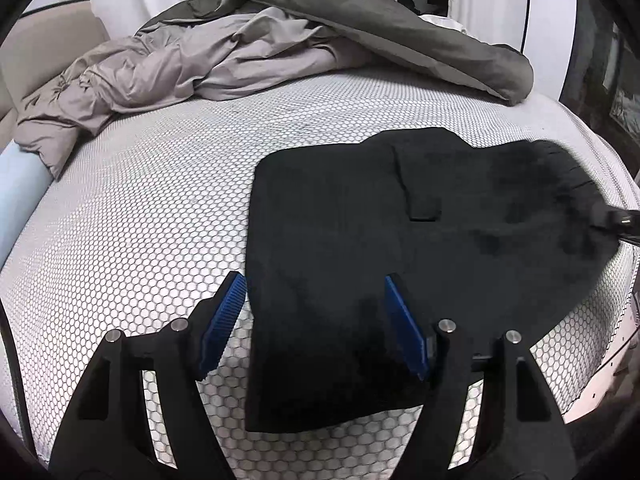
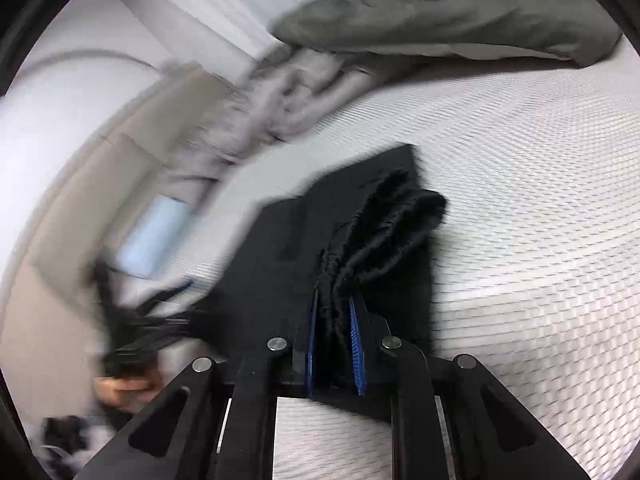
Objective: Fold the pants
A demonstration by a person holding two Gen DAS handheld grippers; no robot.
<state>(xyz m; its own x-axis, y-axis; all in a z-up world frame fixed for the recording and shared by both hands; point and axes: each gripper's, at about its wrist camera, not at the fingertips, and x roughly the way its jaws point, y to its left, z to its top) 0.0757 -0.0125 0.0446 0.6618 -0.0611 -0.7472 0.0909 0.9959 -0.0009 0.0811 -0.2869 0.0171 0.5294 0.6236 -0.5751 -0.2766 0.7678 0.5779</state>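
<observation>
Black pants (image 1: 340, 220) lie partly folded on the white honeycomb mattress (image 1: 140, 220). My left gripper (image 1: 313, 280) hovers open over their near-left edge, and its blue pads (image 1: 224, 320) straddle the cloth without pressing it. In the right wrist view my right gripper (image 2: 334, 296) is shut on the gathered waistband (image 2: 384, 224) and holds it up off the flat part of the pants (image 2: 276, 272). From the left wrist view that raised waistband end (image 1: 560, 184) looks blurred, with the right gripper (image 1: 616, 222) at the frame's right edge. The left gripper (image 2: 132, 336) shows blurred at the left.
A crumpled beige sheet (image 1: 152, 68) and a dark grey duvet (image 1: 380, 28) are piled at the far end of the mattress. A light blue pillow (image 1: 20, 188) lies at its left edge beside a beige headboard (image 1: 44, 48). The mattress edge (image 1: 600, 320) drops off on the right.
</observation>
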